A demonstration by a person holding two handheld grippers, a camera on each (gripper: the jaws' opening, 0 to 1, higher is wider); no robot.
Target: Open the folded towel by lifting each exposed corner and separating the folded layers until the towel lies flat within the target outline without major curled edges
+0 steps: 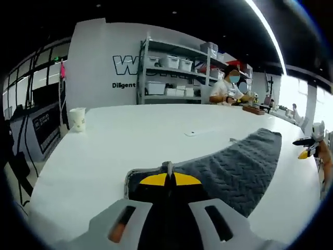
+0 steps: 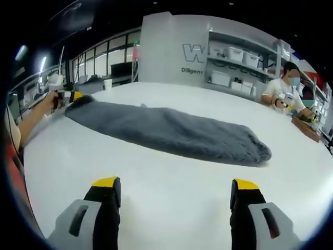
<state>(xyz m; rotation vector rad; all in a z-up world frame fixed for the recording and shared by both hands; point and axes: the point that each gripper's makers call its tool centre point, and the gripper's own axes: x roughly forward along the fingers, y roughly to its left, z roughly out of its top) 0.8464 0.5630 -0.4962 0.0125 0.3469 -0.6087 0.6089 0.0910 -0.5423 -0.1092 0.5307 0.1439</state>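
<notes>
We see a gray towel (image 2: pixel 171 133) lying long and folded on the big white table (image 2: pixel 171 208). Our left gripper (image 1: pixel 167 179) has its yellow tips pressed together, pinching one end of the towel (image 1: pixel 234 166). Our right gripper (image 2: pixel 176 190) is spread wide over bare table, near the towel but not touching it. A paper cup (image 1: pixel 77 119) stands far away on the left. A person (image 1: pixel 227 89) sits at the far side by the shelves (image 1: pixel 171 73).

Near corner of the grey ribbed towel (image 1: pixel 229 169) hidden behind left gripper (image 1: pixel 167 180) yellow tips — wall lettering (image 1: pixel 125 66) cut off by shelving; far-side tabletop items too small to ID.
</notes>
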